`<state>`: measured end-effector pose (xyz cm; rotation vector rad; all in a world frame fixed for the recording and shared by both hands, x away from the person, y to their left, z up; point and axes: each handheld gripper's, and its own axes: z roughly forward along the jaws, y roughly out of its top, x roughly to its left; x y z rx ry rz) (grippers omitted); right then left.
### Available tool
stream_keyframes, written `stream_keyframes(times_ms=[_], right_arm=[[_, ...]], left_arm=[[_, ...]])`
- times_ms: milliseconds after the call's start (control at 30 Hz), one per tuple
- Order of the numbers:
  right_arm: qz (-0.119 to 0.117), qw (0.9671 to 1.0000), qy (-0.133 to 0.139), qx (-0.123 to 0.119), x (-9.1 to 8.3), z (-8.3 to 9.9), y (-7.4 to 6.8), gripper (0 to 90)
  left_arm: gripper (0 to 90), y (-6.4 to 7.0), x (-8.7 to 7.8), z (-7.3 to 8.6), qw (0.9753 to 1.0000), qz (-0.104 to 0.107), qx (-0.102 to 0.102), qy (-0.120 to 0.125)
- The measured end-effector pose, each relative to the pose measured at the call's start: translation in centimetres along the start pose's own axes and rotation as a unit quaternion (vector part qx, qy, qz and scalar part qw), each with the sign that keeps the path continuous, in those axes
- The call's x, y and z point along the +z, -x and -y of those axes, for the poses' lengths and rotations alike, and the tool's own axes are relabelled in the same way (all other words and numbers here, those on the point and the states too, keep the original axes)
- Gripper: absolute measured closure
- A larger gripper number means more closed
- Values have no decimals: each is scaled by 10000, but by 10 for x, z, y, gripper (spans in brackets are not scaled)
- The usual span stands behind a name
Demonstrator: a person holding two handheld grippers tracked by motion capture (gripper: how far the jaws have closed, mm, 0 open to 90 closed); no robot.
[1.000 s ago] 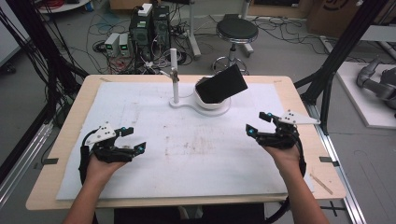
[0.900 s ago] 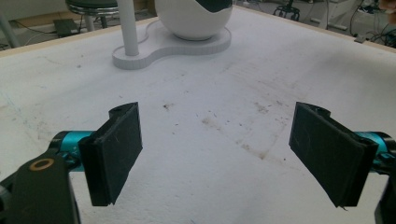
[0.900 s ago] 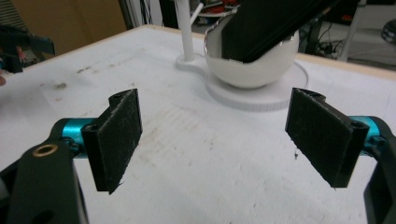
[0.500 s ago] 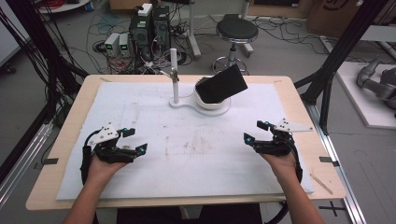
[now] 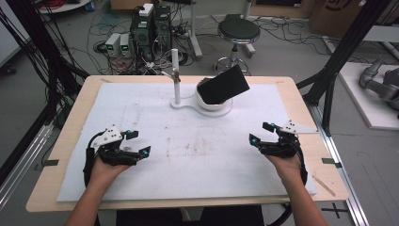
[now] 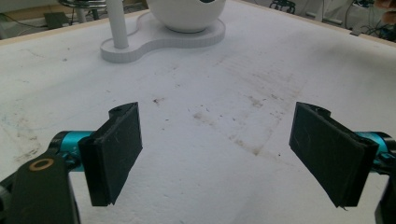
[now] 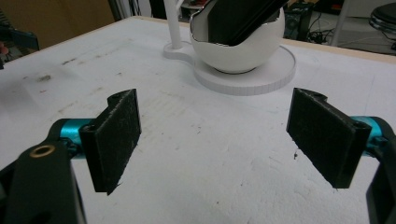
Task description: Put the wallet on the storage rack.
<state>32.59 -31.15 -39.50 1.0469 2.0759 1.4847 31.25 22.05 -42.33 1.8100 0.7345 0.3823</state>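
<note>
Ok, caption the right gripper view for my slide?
Open right gripper faces the white bowl holding a tilted black slab.

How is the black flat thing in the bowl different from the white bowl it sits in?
The black slab is dark, flat and straight-edged; the white bowl is pale and round. The slab leans tilted, poking out above the rim, while the bowl sits upright on its white base. The slab is the thing held; the bowl is the holder. Both stand at the far middle of the table, ahead of the open left tongs and right tongs.

The white bowl (image 6: pixel 187 14) is getting cropped by the left gripper view's top edge — the black slab (image 7: pixel 243 18) likewise in the right gripper view.
</note>
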Motion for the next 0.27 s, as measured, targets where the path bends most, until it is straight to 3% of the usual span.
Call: stream_keyframes(times_ms=[267], right_arm=[[15,10000,-14,-30,0,0,0,181]], left_arm=[[170,0,0,1,9999,116,-7,-73]])
